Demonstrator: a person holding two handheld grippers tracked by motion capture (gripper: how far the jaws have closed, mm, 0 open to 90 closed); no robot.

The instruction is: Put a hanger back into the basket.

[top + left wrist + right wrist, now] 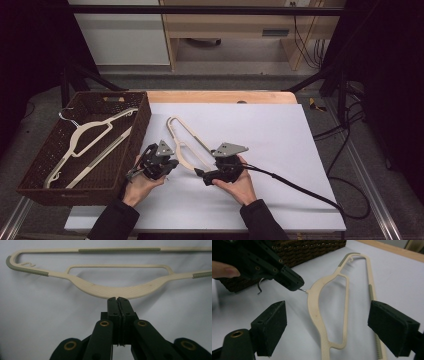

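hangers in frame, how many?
3. Two hangers in the basket: upper hanger, lower hanger. Table hanger on the sheet, metal hook clamped by left gripper.

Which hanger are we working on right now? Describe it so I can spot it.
On the white table sheet, right of the brown wicker basket, lies one cream plastic hanger. Unlike the two hangers in the basket, it lies outside, its metal hook pinched in the left claw.

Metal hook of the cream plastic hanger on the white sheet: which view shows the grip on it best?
Right gripper view: the left hand-held gripper pinches the metal hook beside the cream plastic hanger. Left gripper view shows shut jaws hiding it. High view is too distant.
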